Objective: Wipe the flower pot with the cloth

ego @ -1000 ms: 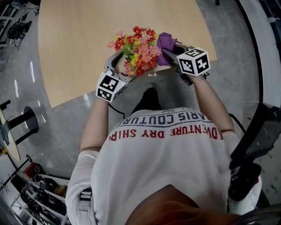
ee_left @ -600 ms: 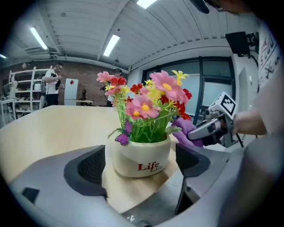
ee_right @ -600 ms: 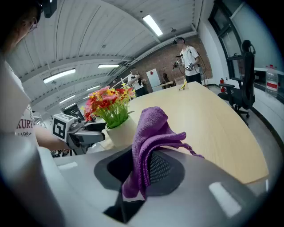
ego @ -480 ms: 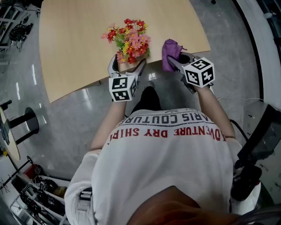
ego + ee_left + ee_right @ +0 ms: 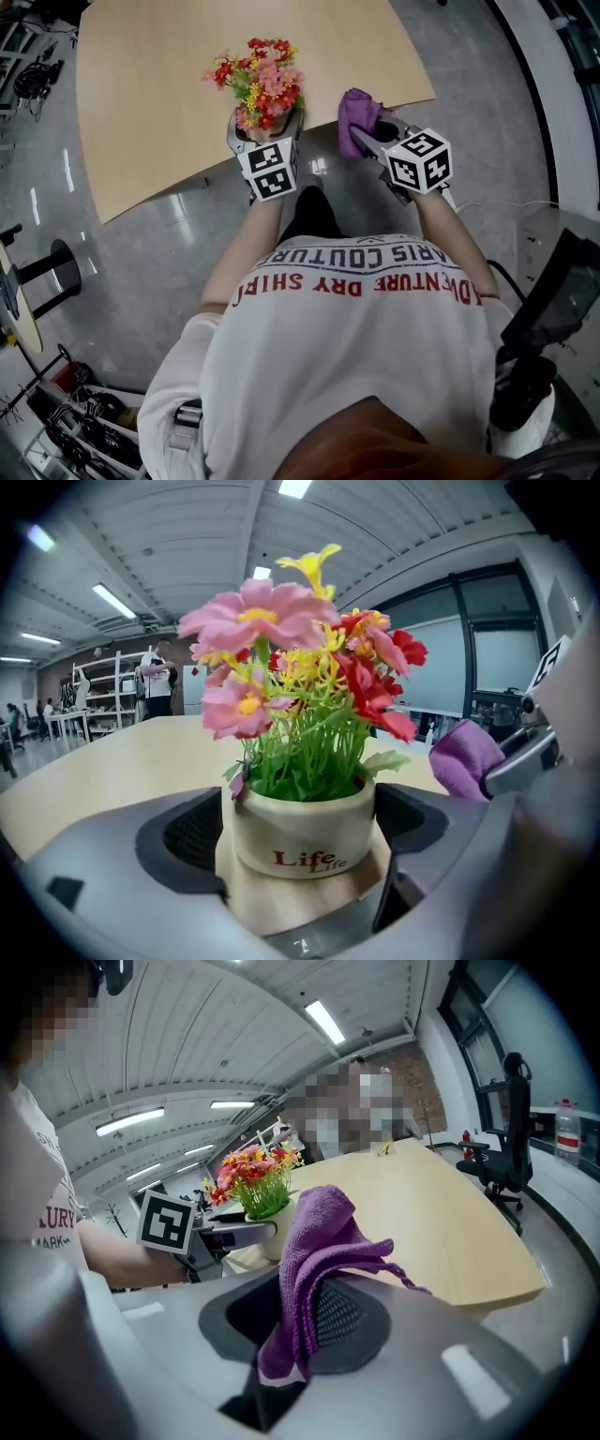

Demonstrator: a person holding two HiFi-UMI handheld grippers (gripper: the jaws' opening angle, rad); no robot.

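Observation:
The cream flower pot [image 5: 305,832], printed "Life" and full of pink, red and yellow flowers [image 5: 258,80], stands upright on the wooden table [image 5: 159,84] near its front edge. My left gripper [image 5: 265,129] is open, with the pot between its jaws and the pads beside its wall, not pressing on it. My right gripper [image 5: 364,133] is to the right of the pot and apart from it, shut on the purple cloth [image 5: 314,1251]. The cloth [image 5: 358,111] bunches up above the jaws. In the right gripper view the pot [image 5: 275,1234] and left gripper [image 5: 230,1232] show at the left.
The table's curved front edge [image 5: 187,192] runs just under both grippers, with grey floor [image 5: 122,281] below it. A black office chair [image 5: 511,1162] stands past the table's right end. White shelves [image 5: 98,682] and people are far off behind the table.
The pot went from tilted in the left gripper at the table edge to upright on the table, and the left jaws opened. The right gripper drew the cloth away to the right.

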